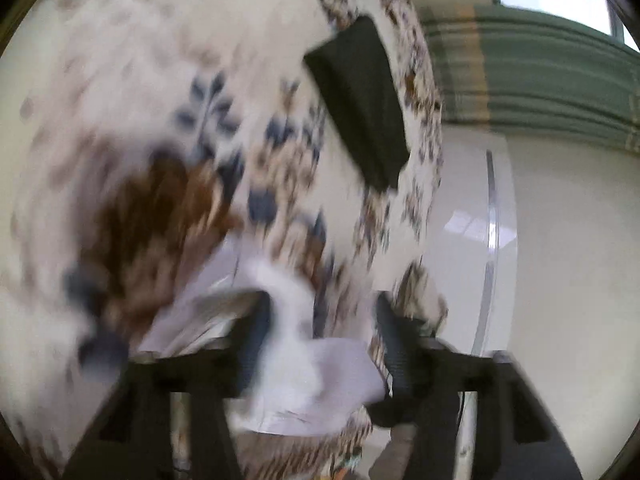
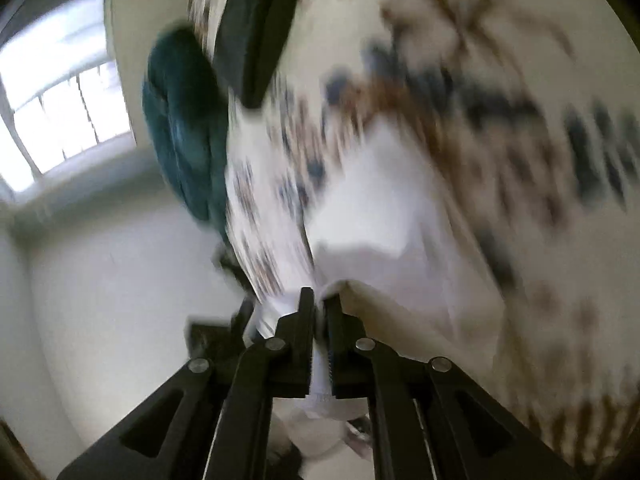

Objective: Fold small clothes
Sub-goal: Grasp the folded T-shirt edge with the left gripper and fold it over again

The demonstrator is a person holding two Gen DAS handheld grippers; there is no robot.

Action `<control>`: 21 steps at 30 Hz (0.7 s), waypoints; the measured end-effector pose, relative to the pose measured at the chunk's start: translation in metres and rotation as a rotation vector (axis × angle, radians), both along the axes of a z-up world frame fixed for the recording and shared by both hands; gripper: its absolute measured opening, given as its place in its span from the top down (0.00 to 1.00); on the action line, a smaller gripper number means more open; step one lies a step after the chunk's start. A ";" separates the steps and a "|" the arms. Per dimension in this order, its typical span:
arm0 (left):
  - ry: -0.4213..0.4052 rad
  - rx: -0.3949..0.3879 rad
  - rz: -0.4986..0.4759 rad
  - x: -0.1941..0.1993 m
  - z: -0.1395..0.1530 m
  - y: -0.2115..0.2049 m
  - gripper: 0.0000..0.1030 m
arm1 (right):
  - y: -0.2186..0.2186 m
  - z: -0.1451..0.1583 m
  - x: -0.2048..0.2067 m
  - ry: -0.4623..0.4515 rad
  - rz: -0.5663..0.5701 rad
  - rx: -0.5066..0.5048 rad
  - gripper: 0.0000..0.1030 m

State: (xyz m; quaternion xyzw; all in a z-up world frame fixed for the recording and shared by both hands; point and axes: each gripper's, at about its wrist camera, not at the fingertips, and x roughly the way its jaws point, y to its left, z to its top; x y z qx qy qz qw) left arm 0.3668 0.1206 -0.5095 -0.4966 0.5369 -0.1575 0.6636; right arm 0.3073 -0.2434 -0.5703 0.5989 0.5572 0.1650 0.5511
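A small white garment point(image 1: 312, 376) lies between the fingers of my left gripper point(image 1: 320, 312), whose jaws stand apart around the cloth; the view is blurred. My right gripper point(image 2: 320, 300) is shut on a white fold of the same garment point(image 2: 320, 384), which hangs through the jaws. Both grippers hang over a bed cover point(image 1: 140, 80) printed with blue and brown leaves, also in the right wrist view point(image 2: 500, 140).
A flat black item point(image 1: 360, 108) lies on the bed cover near its edge, also in the right view point(image 2: 256, 28). A teal cloth bundle point(image 2: 184, 128) sits beside it. Green curtain point(image 1: 540, 80), white cabinet point(image 1: 472, 240), window point(image 2: 60, 112) beyond.
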 end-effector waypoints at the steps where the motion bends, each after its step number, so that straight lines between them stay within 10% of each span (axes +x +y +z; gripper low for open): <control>1: -0.026 -0.013 0.015 0.006 0.004 0.004 0.47 | -0.004 -0.004 0.010 0.000 -0.047 0.021 0.79; 6: -0.066 0.157 -0.065 -0.006 0.016 0.008 0.47 | -0.029 0.012 0.021 -0.063 -0.048 -0.054 0.67; 11: 0.024 0.420 -0.289 -0.055 -0.006 -0.007 0.47 | -0.020 0.013 -0.009 -0.046 0.262 -0.285 0.67; 16: 0.112 0.464 -0.382 -0.070 -0.034 -0.025 0.47 | 0.067 -0.001 0.002 -0.056 0.676 -0.459 0.67; 21: 0.083 0.444 -0.320 -0.045 -0.028 -0.020 0.47 | 0.092 -0.006 0.076 -0.128 0.538 -0.493 0.67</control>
